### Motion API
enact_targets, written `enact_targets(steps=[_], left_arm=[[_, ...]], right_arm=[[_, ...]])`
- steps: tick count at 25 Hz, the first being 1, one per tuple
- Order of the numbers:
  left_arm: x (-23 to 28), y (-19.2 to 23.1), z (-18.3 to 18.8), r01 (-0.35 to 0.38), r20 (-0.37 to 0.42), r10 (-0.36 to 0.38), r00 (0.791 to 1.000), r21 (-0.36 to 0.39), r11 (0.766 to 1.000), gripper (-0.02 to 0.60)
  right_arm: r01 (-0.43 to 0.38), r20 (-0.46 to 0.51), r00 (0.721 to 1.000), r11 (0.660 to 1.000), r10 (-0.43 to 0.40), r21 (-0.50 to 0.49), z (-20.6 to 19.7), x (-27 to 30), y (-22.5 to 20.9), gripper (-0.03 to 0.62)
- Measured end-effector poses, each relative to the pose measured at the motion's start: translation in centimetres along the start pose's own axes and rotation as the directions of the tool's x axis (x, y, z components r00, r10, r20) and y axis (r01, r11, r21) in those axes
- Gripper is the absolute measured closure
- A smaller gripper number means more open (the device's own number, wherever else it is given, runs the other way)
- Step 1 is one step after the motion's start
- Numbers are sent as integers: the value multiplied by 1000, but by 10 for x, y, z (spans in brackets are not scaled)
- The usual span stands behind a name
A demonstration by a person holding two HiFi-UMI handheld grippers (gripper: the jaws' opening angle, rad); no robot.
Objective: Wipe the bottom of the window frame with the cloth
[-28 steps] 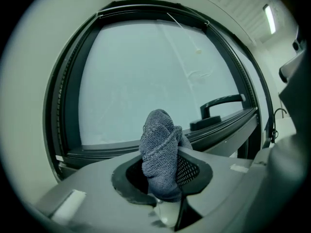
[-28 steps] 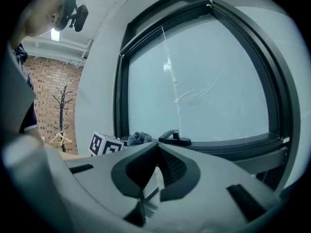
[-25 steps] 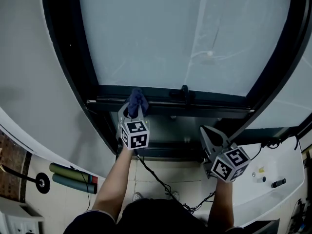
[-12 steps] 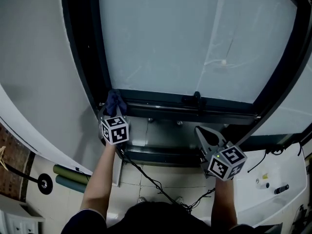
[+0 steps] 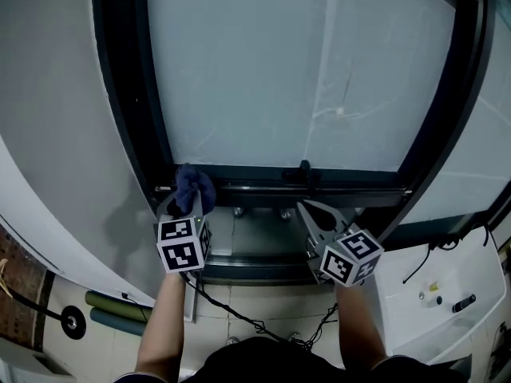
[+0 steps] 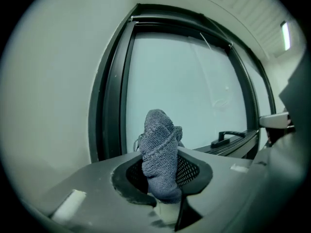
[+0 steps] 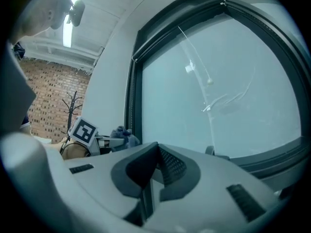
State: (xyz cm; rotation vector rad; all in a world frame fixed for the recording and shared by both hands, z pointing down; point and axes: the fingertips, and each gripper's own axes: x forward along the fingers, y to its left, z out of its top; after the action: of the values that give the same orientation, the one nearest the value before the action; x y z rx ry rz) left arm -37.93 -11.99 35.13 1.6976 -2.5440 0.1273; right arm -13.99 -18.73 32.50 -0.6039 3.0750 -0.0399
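A blue-grey cloth [image 5: 193, 188] is bunched between the jaws of my left gripper [image 5: 185, 206], which is shut on it. The cloth sits against the dark bottom window frame [image 5: 351, 188], close to its left corner. In the left gripper view the cloth [image 6: 160, 154] stands up out of the left gripper [image 6: 163, 178], with the frosted pane behind it. My right gripper [image 5: 314, 215] hovers just below the middle of the frame, shut and holding nothing. In the right gripper view the right gripper [image 7: 151, 171] shows its jaws closed together, with the cloth [image 7: 124, 136] off to the left.
A black window handle [image 5: 303, 172] sticks up from the bottom frame, between the grippers. A white basin [image 5: 435, 294] stands at lower right. Black cables [image 5: 255, 321] trail over the tiled floor. Rolled green mats [image 5: 120, 316] lie at lower left. A coat stand [image 7: 73, 103] stands before a brick wall.
My left gripper has carried the cloth leftward along the bottom frame to near the left corner. The right gripper has drifted left, closer under the handle.
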Motion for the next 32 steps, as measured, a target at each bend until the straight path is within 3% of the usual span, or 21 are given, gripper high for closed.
enact_targets(steps=[7, 12, 32], left_arm=[[-28, -57, 12, 208, 1, -208, 978, -16, 978, 485], [-40, -78, 5, 291, -22, -291, 956, -22, 957, 485], [-48, -105, 14, 378, -9, -378, 926, 17, 926, 485]], right_arm=[[-29, 16, 999, 999, 29, -39, 9, 6, 19, 594], [-36, 9, 999, 998, 37, -48, 9, 3, 30, 594], [-11, 10, 1000, 997, 12, -80, 13, -2, 37, 594]])
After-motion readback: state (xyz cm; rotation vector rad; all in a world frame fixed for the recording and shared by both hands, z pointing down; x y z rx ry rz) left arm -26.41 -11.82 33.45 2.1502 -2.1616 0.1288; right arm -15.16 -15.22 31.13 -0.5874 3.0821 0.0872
